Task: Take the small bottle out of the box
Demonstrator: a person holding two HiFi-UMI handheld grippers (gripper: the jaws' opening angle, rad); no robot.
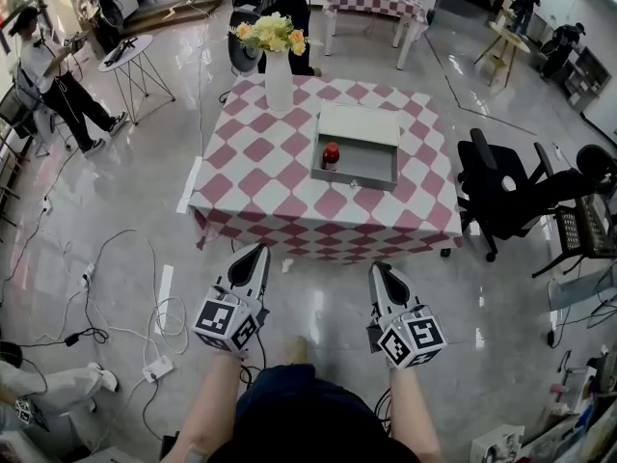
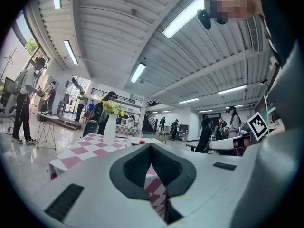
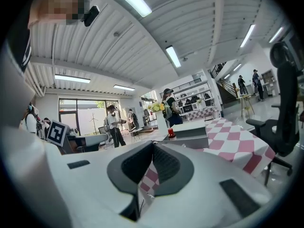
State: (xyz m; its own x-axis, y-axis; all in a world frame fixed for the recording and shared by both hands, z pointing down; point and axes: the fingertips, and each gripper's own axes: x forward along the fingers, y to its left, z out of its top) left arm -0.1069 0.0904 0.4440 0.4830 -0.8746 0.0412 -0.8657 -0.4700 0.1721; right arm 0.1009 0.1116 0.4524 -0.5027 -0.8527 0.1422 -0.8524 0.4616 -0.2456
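Note:
A small red bottle [image 1: 331, 154] stands upright at the left inside an open grey box [image 1: 354, 178], which rests on a table with a pink-and-white checked cloth [image 1: 260, 177]. The box's pale lid [image 1: 359, 123] is folded back. Both grippers are held short of the table's near edge, above the floor and apart from the box. My left gripper [image 1: 259, 250] is shut and holds nothing, its jaws meeting at the tip [image 2: 150, 146]. The right gripper [image 1: 377, 269] is shut and empty too [image 3: 153, 144]. The right gripper view shows the bottle [image 3: 171, 133] and box [image 3: 190, 137] ahead.
A white vase with yellow flowers [image 1: 278, 75] stands at the table's far left. A black office chair [image 1: 511, 196] is right of the table. Cables and a power strip [image 1: 157, 367] lie on the floor at left. People stand around the room's edges.

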